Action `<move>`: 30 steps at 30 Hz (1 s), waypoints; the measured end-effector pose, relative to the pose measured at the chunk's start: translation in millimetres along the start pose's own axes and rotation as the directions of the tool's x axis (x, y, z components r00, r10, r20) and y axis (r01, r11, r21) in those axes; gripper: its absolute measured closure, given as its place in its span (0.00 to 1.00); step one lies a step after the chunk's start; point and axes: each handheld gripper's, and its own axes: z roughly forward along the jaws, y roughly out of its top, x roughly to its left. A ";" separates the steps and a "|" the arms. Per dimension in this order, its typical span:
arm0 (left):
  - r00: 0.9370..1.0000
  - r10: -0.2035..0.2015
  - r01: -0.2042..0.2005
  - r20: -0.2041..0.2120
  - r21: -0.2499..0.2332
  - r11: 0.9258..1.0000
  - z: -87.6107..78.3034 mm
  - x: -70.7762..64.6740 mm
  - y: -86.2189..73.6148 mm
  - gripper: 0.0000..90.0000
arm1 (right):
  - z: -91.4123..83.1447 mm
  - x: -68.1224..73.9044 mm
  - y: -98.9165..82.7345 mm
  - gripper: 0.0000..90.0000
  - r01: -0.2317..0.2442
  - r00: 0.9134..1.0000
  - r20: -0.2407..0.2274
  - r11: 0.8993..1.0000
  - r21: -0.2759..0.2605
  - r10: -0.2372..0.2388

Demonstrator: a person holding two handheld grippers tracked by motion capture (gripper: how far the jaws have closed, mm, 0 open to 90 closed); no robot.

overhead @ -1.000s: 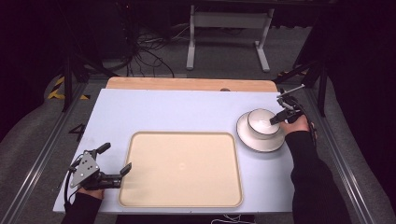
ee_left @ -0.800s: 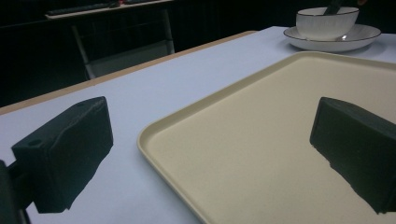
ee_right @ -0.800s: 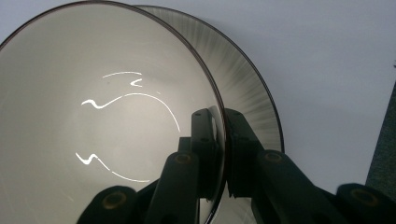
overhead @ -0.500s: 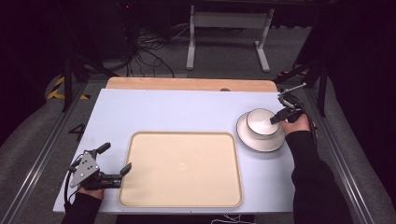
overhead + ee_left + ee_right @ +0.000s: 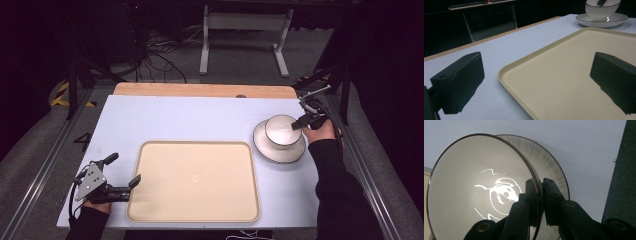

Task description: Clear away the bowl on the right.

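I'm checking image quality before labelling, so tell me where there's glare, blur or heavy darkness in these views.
Right gripper view: bright squiggly glare inside the bowl, right gripper jaws near and soft. Left gripper view: left gripper jaws blurred, tray evenly lit, background dark. High view: table bright, surroundings nearly black, plate slightly soft.

Overhead light brightens the pale surface [image 5: 200, 120] while the surroundings stay nearly black. Glare squiggles across the inside of the bowl [image 5: 474, 192]. In the left gripper view the near fingers [image 5: 459, 80] look soft and blurred.
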 end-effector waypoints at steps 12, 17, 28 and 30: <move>1.000 -0.001 0.001 0.000 -0.001 1.000 0.1 0.1 0.0 0.00 | -26.1 9.1 3.6 0.92 0.033 0.999 -0.005 0.999 -0.031 -0.033; 1.000 0.000 0.000 0.001 0.001 1.000 0.1 0.3 0.0 0.00 | -34.9 13.7 4.4 0.92 0.047 0.999 -0.008 0.998 -0.044 -0.048; 1.000 -0.002 0.002 -0.001 0.002 1.000 0.2 0.5 0.0 0.00 | -52.6 22.4 3.9 0.92 0.081 0.996 -0.017 0.995 -0.061 -0.083; 1.000 -0.002 0.002 -0.002 0.002 1.000 0.3 0.4 0.0 0.00 | -54.8 24.0 3.4 0.92 0.088 0.996 -0.020 0.994 -0.064 -0.089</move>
